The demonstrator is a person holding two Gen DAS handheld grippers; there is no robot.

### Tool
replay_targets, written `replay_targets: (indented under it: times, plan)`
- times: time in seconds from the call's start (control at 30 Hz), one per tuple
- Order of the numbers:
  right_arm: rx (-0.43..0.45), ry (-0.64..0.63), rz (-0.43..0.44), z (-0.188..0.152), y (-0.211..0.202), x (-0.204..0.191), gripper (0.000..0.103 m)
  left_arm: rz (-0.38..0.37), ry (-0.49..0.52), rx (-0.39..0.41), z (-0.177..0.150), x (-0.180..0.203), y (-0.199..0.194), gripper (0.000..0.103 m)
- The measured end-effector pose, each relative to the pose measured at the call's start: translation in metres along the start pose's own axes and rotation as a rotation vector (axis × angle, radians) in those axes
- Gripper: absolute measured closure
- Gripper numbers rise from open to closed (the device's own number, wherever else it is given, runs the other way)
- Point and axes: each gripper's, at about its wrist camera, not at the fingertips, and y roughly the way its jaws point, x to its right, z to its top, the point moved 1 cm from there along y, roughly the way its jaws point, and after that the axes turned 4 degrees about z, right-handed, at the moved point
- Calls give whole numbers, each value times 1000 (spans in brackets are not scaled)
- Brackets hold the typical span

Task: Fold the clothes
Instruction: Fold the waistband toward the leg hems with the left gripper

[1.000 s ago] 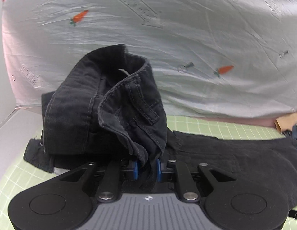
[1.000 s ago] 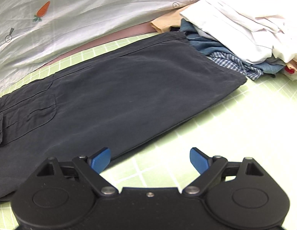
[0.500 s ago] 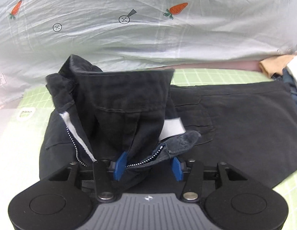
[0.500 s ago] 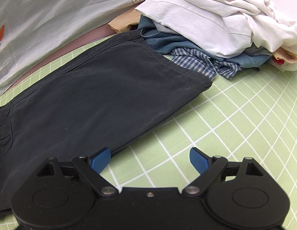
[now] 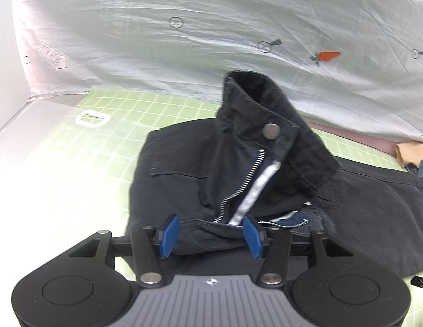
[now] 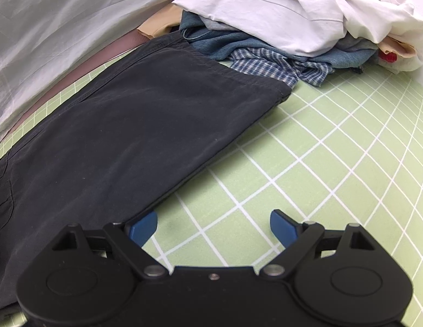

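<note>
**Green grid mat, trousers and a laundry heap**

I see a light green mat (image 6: 334,163) with a white grid covering the surface. Dark trousers (image 6: 124,125) lie flat along it near the far edge, one leg end reaching toward the right corner. At the left end their waistband (image 5: 266,125) stands bunched up off the mat, zip open. A heap of clothes (image 6: 293,19) sits at the far right corner, touching the trouser leg end: white shirts on top, blue denim and a checked cloth beneath. A white sheet with carrot prints (image 5: 184,41) drapes along the far edge. Toward the far left corner I see a white printed mark (image 5: 92,118).
</note>
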Motion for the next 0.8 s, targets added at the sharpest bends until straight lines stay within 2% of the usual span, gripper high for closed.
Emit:
replay_targets:
  times: [0.1, 0.2, 0.43, 0.53, 0.63, 0.7, 0.77, 0.8]
  plan:
    - [-8, 10, -18, 0, 3, 4, 13, 99, -1, 5, 7, -6, 16, 51]
    - [-7, 2, -28, 2, 4, 3, 13, 142, 50, 17, 19, -4, 34, 51]
    - [-3, -25, -69, 10, 8, 5, 13, 141, 86, 81, 59, 8, 77, 51]
    - [-6, -14, -83, 14, 12, 7, 13, 84, 102, 104, 78, 15, 90, 52]
    - [10, -30, -106, 16, 15, 7, 13, -1, 203, 99, 86, 48, 99, 58]
    - [21, -46, -117, 19, 16, 4, 13, 5, 283, 90, 76, 73, 100, 69]
    - [31, -57, -126, 21, 17, 2, 13, 38, 340, 99, 66, 91, 100, 69]
    - [38, -60, -128, 23, 17, 1, 14, 49, 333, 97, 63, 92, 100, 69]
